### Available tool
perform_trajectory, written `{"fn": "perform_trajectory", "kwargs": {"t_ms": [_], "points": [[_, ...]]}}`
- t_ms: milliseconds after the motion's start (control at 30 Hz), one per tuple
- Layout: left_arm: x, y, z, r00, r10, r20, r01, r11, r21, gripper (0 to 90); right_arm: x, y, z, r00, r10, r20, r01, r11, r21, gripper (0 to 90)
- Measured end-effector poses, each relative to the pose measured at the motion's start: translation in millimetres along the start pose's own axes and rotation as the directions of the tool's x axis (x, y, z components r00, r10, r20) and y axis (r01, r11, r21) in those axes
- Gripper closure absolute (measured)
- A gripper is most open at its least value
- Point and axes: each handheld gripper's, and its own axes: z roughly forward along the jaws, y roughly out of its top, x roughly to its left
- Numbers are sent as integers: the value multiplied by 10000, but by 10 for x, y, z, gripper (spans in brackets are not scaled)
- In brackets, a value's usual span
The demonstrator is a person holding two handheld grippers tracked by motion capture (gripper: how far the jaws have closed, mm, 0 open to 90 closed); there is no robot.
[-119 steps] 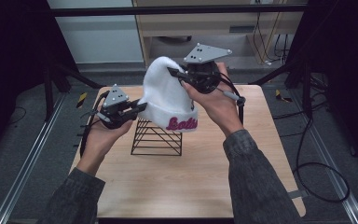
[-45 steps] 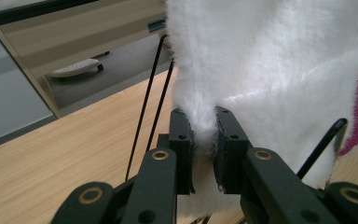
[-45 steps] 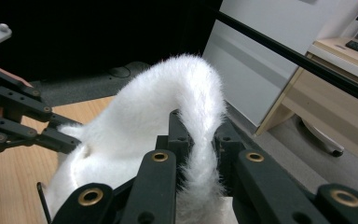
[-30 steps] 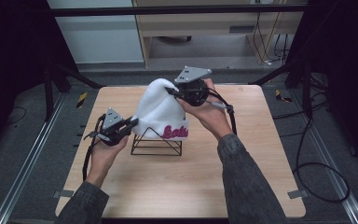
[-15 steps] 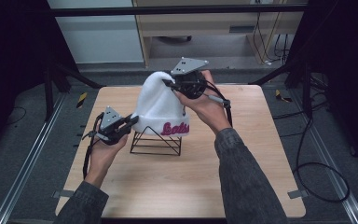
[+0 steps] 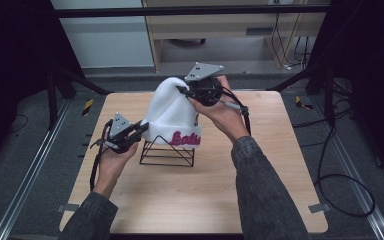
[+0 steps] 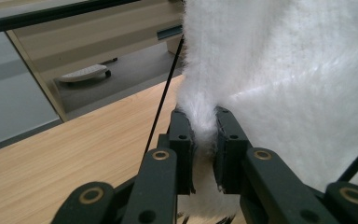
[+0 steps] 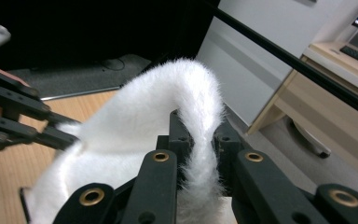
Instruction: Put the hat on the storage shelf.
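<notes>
White fuzzy hat (image 6: 172,112) drapes wire stand (image 6: 167,152); left tool (image 6: 139,128) pinches brim, right tool (image 6: 181,90) pinches crown.

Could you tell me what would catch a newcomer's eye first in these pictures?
The fluffy white hat with pink lettering, draped over a black wire stand mid-table. The left gripper pinches its lower left edge and the right gripper its top, both jaws shut on the fur.

A light wooden table (image 6: 190,200) stands on grey floor (image 6: 25,165) before a pale cabinet (image 6: 230,30).
</notes>
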Motion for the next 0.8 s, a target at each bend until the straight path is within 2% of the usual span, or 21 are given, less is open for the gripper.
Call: {"fn": "perform_trajectory", "kwargs": {"t_ms": [33,200,233,333,400,467,567,667,800], "points": [[-25,10,-14,9998,175,-41,-175,9998,-49,790,-33,-48,-7,10000,14,67,-14,9999,101,824],[-69,29,-43,9995,319,36,-318,9994,-158,788,-101,-127,-35,9998,-47,197,41,9995,311,825],[-110,40,-48,9979,640,74,-638,9977,-219,786,-130,-145,-58,9997,-33,234,25,9994,336,825],[-137,49,-48,9964,851,52,-849,9961,-248,784,-149,-138,-94,9996,-125,262,118,9996,274,825],[-166,52,-41,9967,791,165,-785,9964,-330,782,-147,-119,-125,9995,-161,271,157,9998,152,825],[-196,35,-22,9956,909,215,-904,9956,-249,779,-122,-140,-154,9990,-395,228,394,9992,61,825],[-200,-11,-6,9959,870,230,-867,9961,-162,779,-108,-191,-154,9991,-378,178,377,9993,45,825],[-183,-41,6,9959,877,234,-873,9960,-180,779,-74,-303,-143,9992,-391,89,391,9992,82,825],[-177,-76,35,9964,811,255,-811,9967,-37,781,-53,-448,-141,9998,-182,-1,182,9998,40,826]]}}
